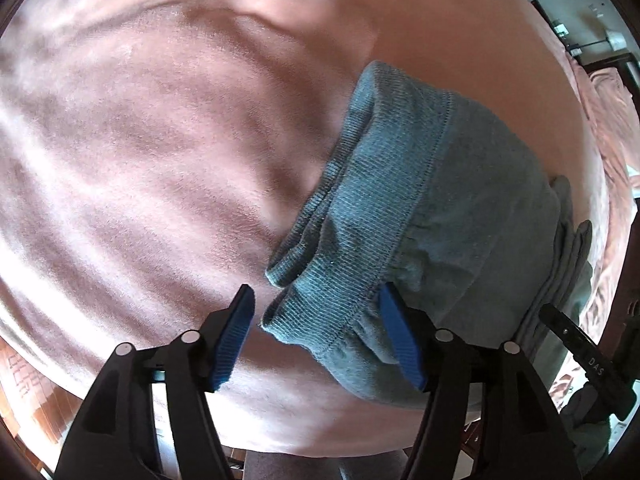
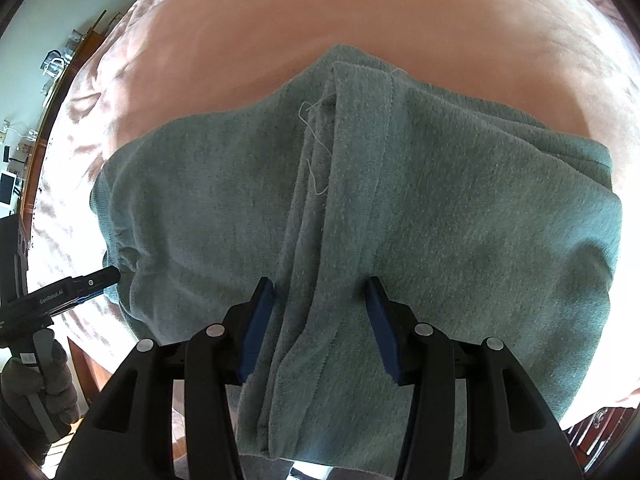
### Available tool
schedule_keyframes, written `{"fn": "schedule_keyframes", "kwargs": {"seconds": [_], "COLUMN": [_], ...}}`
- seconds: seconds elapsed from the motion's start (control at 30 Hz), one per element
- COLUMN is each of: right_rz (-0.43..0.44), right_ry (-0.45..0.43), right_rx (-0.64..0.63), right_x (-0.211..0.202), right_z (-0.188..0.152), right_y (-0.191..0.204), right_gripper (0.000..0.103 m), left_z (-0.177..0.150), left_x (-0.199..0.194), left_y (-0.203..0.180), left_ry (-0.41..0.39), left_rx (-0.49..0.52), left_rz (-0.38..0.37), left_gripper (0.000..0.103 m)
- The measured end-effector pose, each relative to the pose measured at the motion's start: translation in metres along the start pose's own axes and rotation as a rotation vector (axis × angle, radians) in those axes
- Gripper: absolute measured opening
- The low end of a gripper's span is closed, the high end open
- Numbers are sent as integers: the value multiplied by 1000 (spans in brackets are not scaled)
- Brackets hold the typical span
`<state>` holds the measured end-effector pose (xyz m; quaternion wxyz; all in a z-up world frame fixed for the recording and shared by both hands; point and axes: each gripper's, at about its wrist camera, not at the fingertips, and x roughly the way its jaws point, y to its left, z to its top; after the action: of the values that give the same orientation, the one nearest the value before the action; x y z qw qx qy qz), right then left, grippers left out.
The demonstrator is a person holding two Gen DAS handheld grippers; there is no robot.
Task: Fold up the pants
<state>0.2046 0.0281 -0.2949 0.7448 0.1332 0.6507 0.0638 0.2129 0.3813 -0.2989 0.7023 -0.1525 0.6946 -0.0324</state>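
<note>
Left wrist view: grey-green knit pants (image 1: 420, 208), folded into a bundle, are seen lying on a pink fuzzy blanket (image 1: 160, 140) that covers a bed. The ribbed waistband end (image 1: 320, 260) is turned toward the camera. The left gripper (image 1: 318, 334) with black arms and blue ribbed pads (image 1: 236, 340) is held wide apart, nothing grasped; the waistband corner lies between the pads, and the right pad is seen just beside or touching the fabric, which cannot be told. The other black gripper's tip (image 1: 576, 344) is seen at the bundle's right edge.

Right wrist view: the pants (image 2: 460, 208) are shown spread across the blanket (image 2: 320, 20) near the bed's edge, a folded strip with a seam and loose thread (image 2: 312, 148) running down the middle. The right gripper (image 2: 320, 328) is held released, its pads (image 2: 258, 328) straddling that strip, no clamping visible. The left gripper (image 2: 108, 274) is seen at the far left, tip at the pants' edge, held by a gloved hand (image 2: 48, 376).
</note>
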Motion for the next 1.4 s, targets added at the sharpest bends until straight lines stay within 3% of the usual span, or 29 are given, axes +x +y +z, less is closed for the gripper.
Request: {"fn": "schedule_keyframes", "kwargs": {"seconds": [0.47, 0.53, 0.6, 0.7, 0.97, 1.4], "right_rz": [15, 19, 25, 34, 49, 53], "right_ry": [-1, -8, -14, -26, -52, -90], "right_rx": [-6, -10, -15, -23, -50, -11], "right_x": [-13, -18, -23, -31, -51, -85], "right_z": [0, 0, 0, -1, -14, -56], "right_y": [2, 3, 3, 4, -6, -60], "right_gripper": [50, 50, 49, 50, 50, 50], "left_z": [-5, -4, -3, -5, -16, -51], "left_x": [24, 24, 25, 22, -7, -76], "left_y": [23, 28, 32, 20, 15, -54], "left_ry": [17, 23, 32, 31, -24, -174], "left_rx": [-106, -110, -117, -121, -115, 28], "left_rz": [-51, -65, -96, -102, -66, 0], "left_gripper": [74, 69, 55, 45, 27, 12]}}
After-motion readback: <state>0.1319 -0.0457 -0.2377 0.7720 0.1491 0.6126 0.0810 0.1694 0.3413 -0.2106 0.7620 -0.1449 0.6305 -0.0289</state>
